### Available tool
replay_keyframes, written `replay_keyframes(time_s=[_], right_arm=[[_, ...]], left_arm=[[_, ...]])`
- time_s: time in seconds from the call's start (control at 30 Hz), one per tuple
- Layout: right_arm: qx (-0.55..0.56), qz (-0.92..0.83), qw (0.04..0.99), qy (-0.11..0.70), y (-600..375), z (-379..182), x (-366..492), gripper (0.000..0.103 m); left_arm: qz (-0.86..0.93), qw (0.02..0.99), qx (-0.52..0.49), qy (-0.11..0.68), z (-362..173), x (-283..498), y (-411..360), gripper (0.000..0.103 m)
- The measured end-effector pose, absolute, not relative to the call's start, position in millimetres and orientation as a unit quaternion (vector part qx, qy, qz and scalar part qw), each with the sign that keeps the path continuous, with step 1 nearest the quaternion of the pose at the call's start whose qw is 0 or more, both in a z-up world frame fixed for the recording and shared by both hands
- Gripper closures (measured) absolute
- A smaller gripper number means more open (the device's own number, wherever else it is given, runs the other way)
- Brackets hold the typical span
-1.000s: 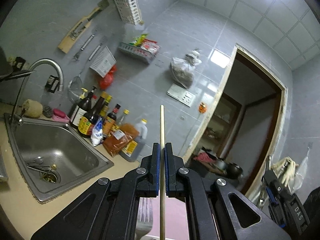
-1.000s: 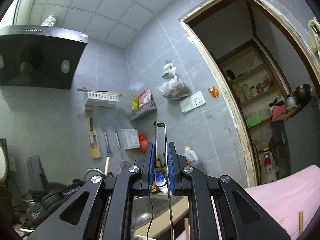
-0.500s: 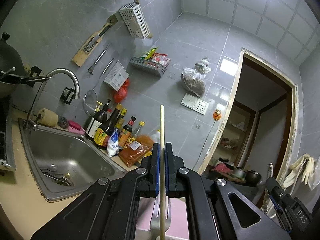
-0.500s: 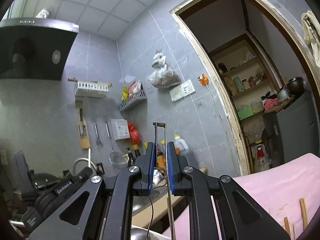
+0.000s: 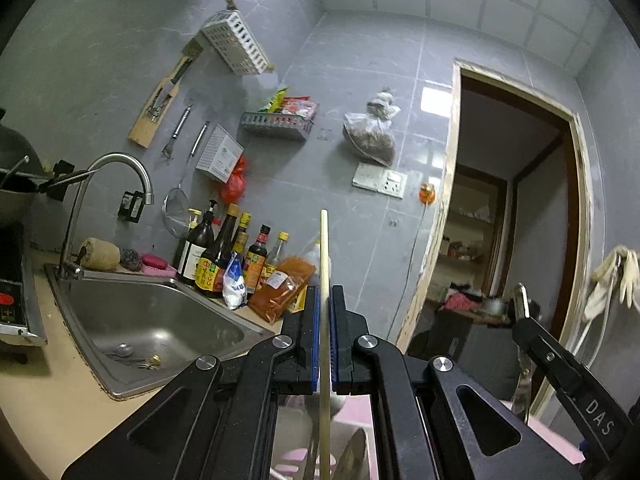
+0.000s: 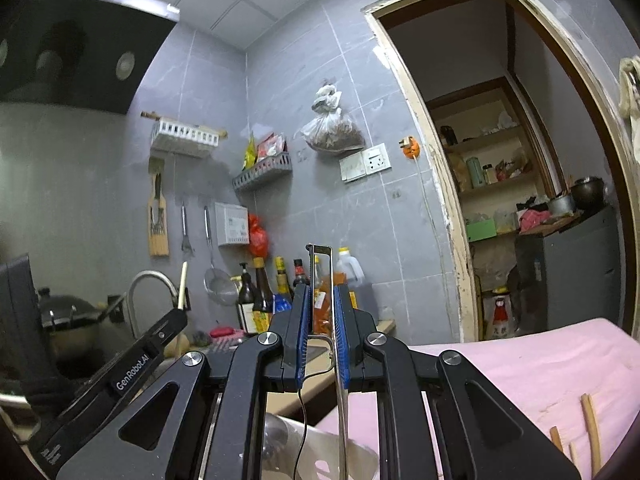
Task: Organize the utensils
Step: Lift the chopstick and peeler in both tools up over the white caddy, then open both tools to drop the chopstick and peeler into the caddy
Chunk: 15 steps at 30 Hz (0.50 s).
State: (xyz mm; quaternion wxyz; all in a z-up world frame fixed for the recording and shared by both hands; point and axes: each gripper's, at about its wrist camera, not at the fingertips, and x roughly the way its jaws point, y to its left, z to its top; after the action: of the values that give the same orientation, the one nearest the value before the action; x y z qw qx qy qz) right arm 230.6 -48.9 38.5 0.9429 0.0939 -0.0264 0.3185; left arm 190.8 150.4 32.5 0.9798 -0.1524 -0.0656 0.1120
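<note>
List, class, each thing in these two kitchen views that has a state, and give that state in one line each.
left gripper: shut on the wooden chopstick, held upright.
right gripper: shut on the metal utensil, held upright.
faucet: no water seen running.
sink: no standing water.
doorway: open.

Bottles (image 5: 224, 256) behind sink (image 5: 152, 320), tap (image 5: 116, 184) at its left, doorway (image 5: 516, 216) rightward.
</note>
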Motion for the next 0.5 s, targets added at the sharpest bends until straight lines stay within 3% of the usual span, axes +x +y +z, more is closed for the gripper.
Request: replay_keyframes(time_s=[0.5], right_arm=[[0.082,0.337,0.938,-0.004,-41.6,31.0,231.4,0.092]], left_arm=[[0.089,0.985,-0.147,-0.018,17.8,185.7,145.0,0.100]])
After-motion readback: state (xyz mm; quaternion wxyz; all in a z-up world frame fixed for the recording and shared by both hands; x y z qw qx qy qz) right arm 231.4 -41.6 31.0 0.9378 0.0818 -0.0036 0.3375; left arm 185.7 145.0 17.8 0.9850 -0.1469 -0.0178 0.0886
